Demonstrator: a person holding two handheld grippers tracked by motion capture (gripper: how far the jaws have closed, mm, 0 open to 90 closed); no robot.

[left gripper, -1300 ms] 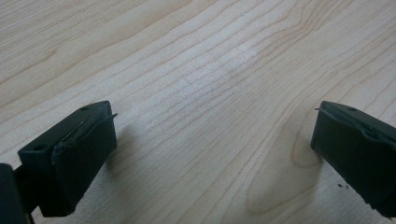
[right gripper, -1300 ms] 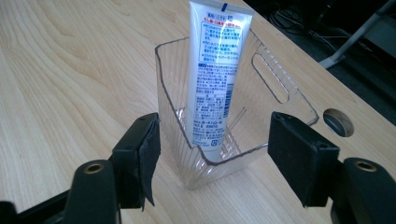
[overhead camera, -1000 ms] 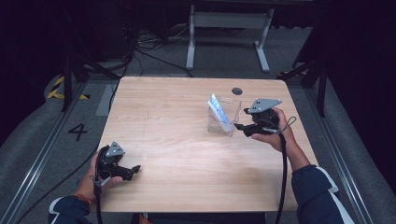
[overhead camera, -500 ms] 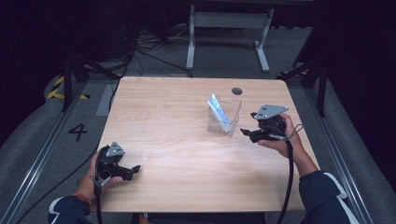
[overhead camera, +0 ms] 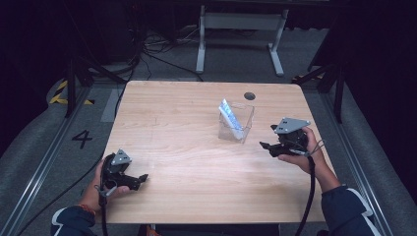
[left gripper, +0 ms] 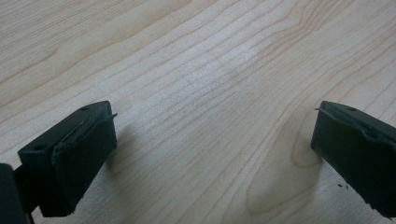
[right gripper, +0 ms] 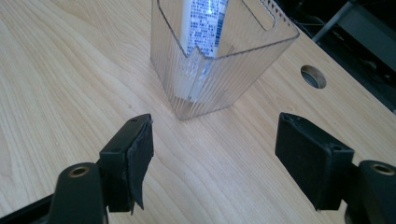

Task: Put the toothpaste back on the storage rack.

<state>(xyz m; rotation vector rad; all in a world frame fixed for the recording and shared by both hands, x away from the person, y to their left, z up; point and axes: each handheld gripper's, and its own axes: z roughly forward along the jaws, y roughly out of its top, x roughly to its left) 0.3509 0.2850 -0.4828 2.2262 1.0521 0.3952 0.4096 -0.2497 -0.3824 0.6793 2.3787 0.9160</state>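
At table [overhead camera: 196, 162] front-left corner, L gripper [overhead camera: 140, 179] is held low w/ jaws spread, nothing between; clear ribbed bin [overhead camera: 236, 123] w/ a tube [overhead camera: 230, 114] leaning inside is seen right of centre, R gripper [overhead camera: 264, 146] just beside it, jaws spread, empty.

- the right gripper [overhead camera: 266, 145] now sits clear of the clear ribbed container [overhead camera: 236, 123], off to its right and nearer the person; a second ago it was right against the container's right side.
- its jaws stand wide apart with nothing between them, pointing back toward the container.
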